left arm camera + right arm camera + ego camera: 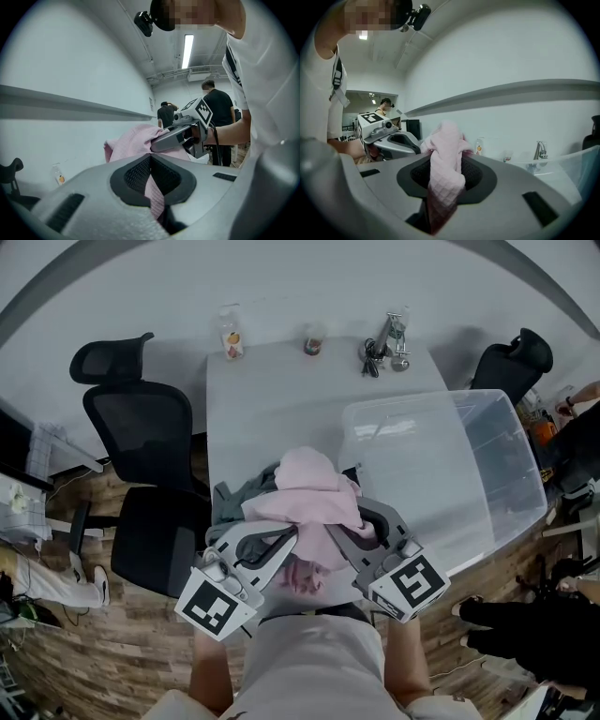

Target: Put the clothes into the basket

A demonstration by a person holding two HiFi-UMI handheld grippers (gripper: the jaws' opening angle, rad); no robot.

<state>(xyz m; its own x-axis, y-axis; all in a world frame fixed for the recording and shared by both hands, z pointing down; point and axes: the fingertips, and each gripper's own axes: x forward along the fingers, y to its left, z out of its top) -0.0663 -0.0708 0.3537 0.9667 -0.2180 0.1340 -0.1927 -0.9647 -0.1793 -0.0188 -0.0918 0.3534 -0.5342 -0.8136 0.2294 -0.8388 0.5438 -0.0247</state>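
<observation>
Fingers (136, 173) of my left gripper (286, 540), right gripper (342, 532): clamped on pink cloth (309, 488) | cloth bunched between them, basket (506, 465) right.

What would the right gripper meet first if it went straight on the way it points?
Beyond the pink cloth in the right gripper, probably the table short of the bottle; depth is unclear.

No words, numbers or brand names can be read anywhere. The cube (217, 606) on the left claw (286, 538) and the cube (410, 585) on the right claw (345, 538) each carry a square black-and-white marker pattern, with no letters in it. A small bottle (231, 332) at the far edge of the table (272, 399) has a label with an orange picture; its print is too small to read.
</observation>
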